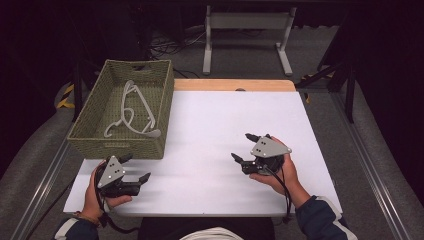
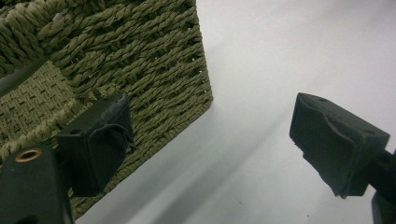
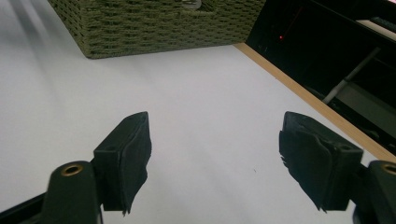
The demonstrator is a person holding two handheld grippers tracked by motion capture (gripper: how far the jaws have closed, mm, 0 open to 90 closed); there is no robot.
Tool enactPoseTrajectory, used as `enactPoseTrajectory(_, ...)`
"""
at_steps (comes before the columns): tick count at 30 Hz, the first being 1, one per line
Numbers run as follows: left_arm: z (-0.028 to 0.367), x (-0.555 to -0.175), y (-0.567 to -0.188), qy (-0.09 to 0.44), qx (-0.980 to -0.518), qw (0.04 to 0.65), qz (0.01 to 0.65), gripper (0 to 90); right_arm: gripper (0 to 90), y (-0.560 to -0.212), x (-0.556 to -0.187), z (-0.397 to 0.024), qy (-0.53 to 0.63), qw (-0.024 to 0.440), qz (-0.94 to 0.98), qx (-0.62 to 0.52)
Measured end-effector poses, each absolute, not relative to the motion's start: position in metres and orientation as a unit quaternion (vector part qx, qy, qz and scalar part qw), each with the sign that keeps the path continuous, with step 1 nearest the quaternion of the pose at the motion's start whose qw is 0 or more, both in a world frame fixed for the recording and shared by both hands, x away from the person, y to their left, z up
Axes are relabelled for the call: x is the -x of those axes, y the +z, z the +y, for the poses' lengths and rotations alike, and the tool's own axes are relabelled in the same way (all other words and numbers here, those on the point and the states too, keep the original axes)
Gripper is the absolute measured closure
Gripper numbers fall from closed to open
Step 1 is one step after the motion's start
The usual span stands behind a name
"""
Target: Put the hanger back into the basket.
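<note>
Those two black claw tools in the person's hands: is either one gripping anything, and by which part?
Nothing is held. The left gripper and the right gripper both stand open over the bare white table; the pale plastic hanger lies untouched in the green woven basket.

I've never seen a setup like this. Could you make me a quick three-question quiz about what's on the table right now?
1. True or false: the white hangers lie on the bare table.
2. Which gripper is nearer the woven basket: A) left gripper, B) right gripper?
3. Fill in: both grippers' jaws stand ____, with nothing between them.

Key: 1. False, they lie inside the basket. 2. A. 3. open.
</note>
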State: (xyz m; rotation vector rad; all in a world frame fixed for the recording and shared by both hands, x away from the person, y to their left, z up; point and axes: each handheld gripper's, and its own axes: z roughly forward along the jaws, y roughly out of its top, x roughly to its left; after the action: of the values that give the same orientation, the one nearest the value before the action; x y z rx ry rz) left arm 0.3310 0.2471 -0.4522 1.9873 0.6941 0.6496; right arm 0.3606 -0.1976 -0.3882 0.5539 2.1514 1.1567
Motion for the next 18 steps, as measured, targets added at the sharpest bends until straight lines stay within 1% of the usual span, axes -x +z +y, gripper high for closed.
enactPoseTrajectory(18, 0.246, -0.331, -0.452, 0.266, -0.806, 0.449, 0.278, 14.2, 24.7, -0.399, -0.352, -0.220, 0.427, 0.319, 0.816, -0.224)
